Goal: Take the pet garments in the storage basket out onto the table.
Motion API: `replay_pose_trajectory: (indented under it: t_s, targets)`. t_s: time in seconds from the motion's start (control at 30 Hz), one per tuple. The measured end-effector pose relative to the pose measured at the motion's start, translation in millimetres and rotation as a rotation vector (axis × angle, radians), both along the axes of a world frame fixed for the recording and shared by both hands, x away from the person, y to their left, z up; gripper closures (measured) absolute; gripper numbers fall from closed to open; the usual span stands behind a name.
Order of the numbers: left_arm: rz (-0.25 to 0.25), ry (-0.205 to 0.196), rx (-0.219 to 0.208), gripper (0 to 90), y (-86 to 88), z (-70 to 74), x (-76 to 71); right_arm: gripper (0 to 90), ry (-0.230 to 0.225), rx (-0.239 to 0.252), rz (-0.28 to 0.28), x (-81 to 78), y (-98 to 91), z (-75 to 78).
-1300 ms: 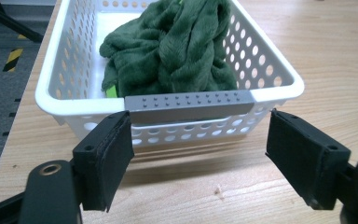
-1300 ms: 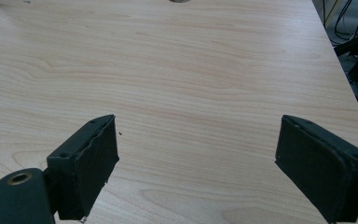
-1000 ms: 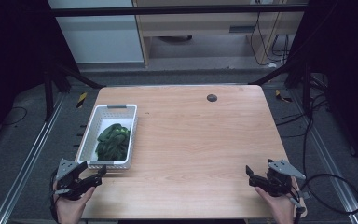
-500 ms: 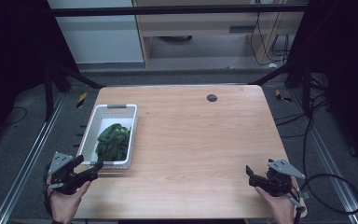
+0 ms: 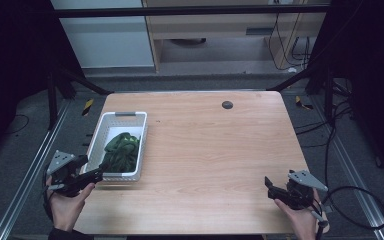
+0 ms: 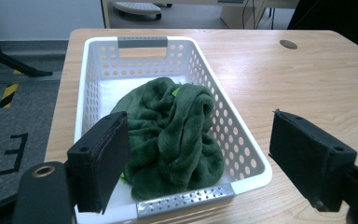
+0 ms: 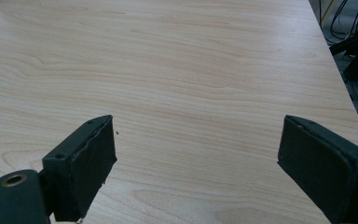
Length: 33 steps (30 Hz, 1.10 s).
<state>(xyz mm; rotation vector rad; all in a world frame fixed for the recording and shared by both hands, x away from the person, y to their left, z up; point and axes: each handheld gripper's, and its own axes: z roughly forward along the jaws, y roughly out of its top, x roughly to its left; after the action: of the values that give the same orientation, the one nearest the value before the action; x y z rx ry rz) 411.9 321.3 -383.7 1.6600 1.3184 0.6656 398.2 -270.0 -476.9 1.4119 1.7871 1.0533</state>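
Now that the left tongs [image 5: 96, 174], jaws apart, have drawn back leftward off the near end of the basket [image 6: 249, 161], the green cloth [image 6: 172, 135] lies free; right tongs [image 5: 270, 185] wait apart.

Even overhead light falls on the pale wooden table [image 5: 215, 150] in the high view, while the floor and frames at both sides sink into near-black shadow and the whole frame is soft and slightly grainy. In the left gripper view the green cloth [image 6: 170, 135] between the jaws is sharp and softly lit, and the white basket [image 6: 242, 154] shows no glare. In the right gripper view the jaws are dark, blurred at their near ends, with the wood grain beyond them crisp.
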Motion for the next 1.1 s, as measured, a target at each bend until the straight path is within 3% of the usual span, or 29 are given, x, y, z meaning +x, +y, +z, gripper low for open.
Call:
replay_pose_trajectory:
  t_s: [0.8, 1.1]
  targets:
    - [-0.026, 0.007, 0.044, 19.4, -12.5, 16.7, 30.3, 10.9, -0.001, 0.002, -0.001, 0.3, 1.4, 0.1]
    - [-0.051, 0.040, 0.075, 19.1, -18.6, 18.3, 41.5, 10.7, 0.008, 0.007, 0.002, 1.4, 2.1, 0.1]
